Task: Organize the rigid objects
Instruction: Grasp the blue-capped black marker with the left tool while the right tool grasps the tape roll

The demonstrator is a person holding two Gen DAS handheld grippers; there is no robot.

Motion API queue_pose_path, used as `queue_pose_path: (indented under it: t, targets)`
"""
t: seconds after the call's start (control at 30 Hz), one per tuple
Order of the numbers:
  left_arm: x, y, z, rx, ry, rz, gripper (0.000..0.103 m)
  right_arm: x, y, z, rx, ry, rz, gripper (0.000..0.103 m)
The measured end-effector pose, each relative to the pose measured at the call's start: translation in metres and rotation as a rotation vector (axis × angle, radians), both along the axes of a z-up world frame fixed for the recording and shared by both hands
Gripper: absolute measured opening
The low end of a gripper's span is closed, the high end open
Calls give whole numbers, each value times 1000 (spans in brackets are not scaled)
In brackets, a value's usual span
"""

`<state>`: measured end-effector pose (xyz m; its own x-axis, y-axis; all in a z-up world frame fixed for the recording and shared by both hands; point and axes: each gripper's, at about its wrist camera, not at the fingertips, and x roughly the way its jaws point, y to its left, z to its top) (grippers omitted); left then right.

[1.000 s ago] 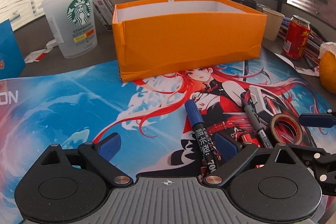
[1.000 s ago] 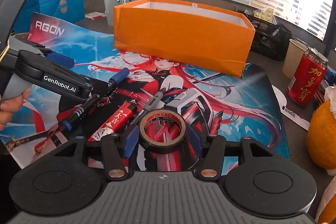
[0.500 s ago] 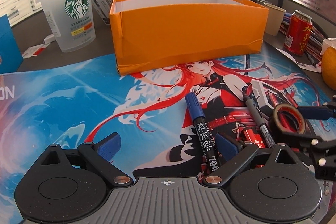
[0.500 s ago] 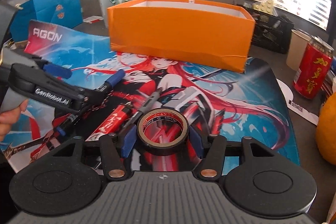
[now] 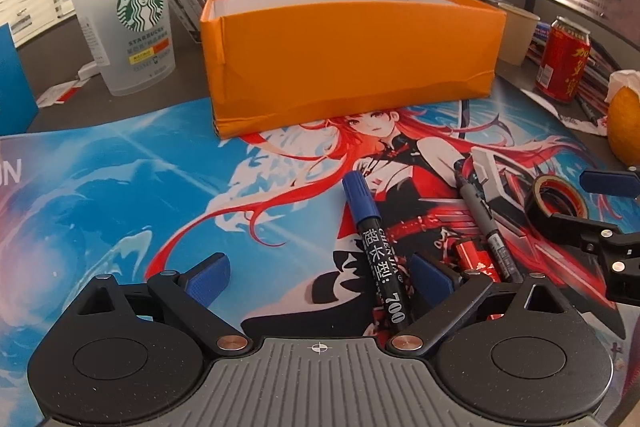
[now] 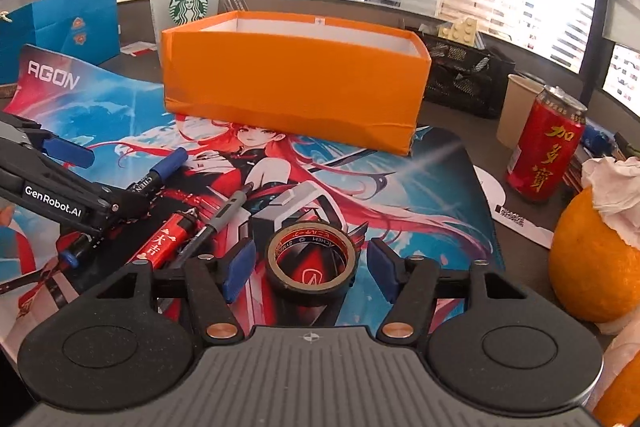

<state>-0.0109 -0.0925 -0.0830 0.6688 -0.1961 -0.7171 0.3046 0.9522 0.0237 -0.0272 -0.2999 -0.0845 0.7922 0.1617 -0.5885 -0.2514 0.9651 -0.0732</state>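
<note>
My left claw [image 5: 320,277] is spread wide, its blue pads low over the printed desk mat [image 5: 120,187], and the blue-capped marker [image 5: 376,247] lies on the mat between them, close against the inside of the right-hand pad, cap pointing toward the orange box [image 5: 352,55]; I cannot tell whether pad and barrel actually touch. My right claw [image 6: 306,267] is likewise released, with the roll of black tape [image 6: 311,263] lying flat on the mat between its pads, a gap showing on either side of the roll. Just left of the tape in the right wrist view lie a grey pen [image 6: 224,213] and a red marker [image 6: 170,239], side by side and angled toward the box. The box stands open at the mat's far edge, its white inner wall showing. Past the mat's far left corner a frosted Starbucks cup [image 5: 132,31] stands upright on the bench; off the mat's right edge a red can [image 6: 548,151] stands upright, with an orange fruit [image 6: 592,267] nearer me.
</note>
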Motion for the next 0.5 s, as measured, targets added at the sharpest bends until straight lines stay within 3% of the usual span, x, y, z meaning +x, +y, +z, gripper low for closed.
queue_pose_path:
  t: [0.27, 0.33, 0.5]
  targets:
    - [3, 3, -3, -14, -23, 22, 101, 16, -10, -11, 71, 37, -8, 59]
    - [2, 3, -3, -17, -31, 17, 101, 16, -8, -11, 70, 31, -7, 53]
    - [-1, 1, -3, -26, -46, -14, 96, 15, -8, -12, 82, 22, -18, 52]
